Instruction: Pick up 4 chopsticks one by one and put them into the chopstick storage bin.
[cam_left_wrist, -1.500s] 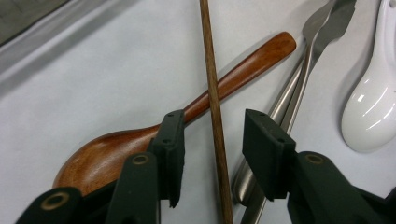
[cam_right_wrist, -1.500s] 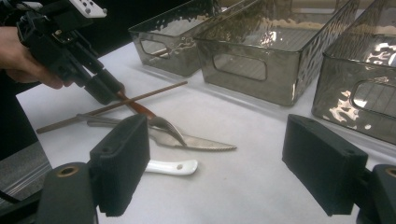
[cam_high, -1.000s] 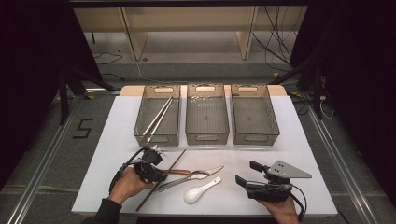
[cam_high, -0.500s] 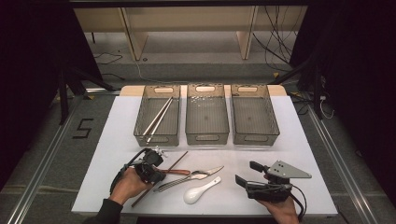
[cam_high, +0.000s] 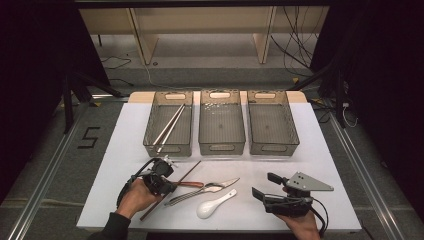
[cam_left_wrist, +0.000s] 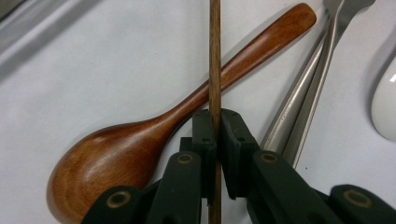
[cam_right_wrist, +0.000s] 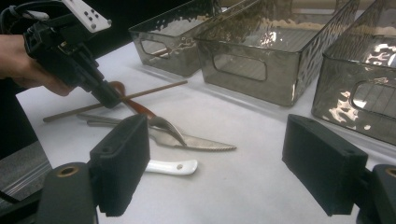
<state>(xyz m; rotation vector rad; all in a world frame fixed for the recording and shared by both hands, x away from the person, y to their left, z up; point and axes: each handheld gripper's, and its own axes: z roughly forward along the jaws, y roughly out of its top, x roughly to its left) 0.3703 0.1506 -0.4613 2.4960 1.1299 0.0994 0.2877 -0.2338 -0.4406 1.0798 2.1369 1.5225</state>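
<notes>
The wooden chopstick (cam_left_wrist: 215, 56) lies slantwise on the white table (cam_high: 320, 165), near its front edge, crossing the wooden spoon (cam_left_wrist: 140, 149). Bare table lies open between it and the three grey bins (cam_high: 221, 122) behind. The left claw (cam_high: 167, 186) has just been closing and is clamped on the chopstick. The right claw (cam_high: 262, 187) rests well apart with its jaws wide, holding nothing.

Dim room, grey floor (cam_high: 45, 165) marked 5, wooden shelving (cam_high: 200, 25), loose cables (cam_high: 295, 45).
</notes>
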